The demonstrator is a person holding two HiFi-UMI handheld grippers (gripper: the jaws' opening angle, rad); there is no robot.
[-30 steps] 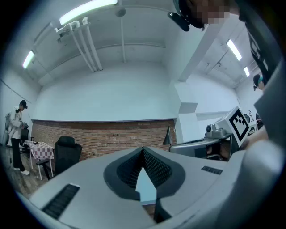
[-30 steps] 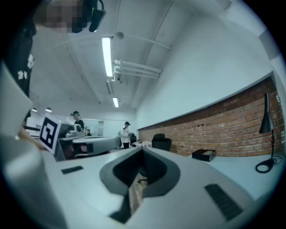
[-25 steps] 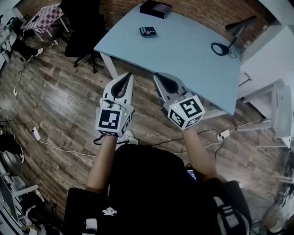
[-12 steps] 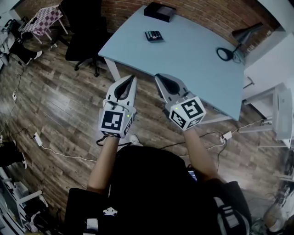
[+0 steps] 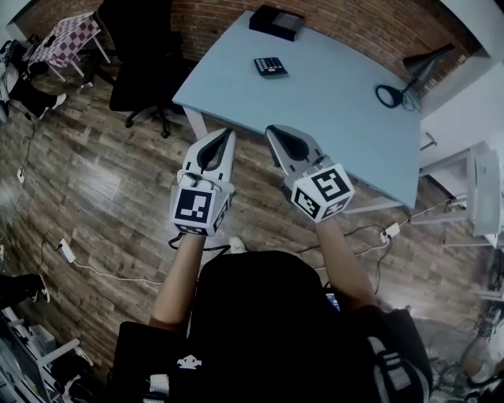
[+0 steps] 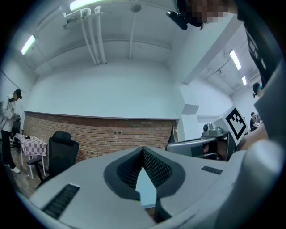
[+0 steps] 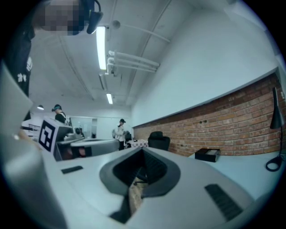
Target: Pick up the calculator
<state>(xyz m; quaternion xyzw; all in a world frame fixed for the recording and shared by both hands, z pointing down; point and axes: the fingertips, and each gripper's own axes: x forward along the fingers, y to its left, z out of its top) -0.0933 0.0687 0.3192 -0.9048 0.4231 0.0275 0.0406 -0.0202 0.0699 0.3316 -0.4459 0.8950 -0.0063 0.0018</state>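
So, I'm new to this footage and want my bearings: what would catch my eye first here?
Two grey tools with marker cubes, the left gripper and right gripper, are held side by side above the wooden floor, both shut and empty. Ahead stands a pale blue table, with a small dark calculator lying near its far end and a black box beyond it by the brick wall.

The head view looks steeply down from well short of the bench (image 5: 339, 94). Both gripper views look level toward the bench, sharing the brick wall (image 6: 111, 136) behind it.
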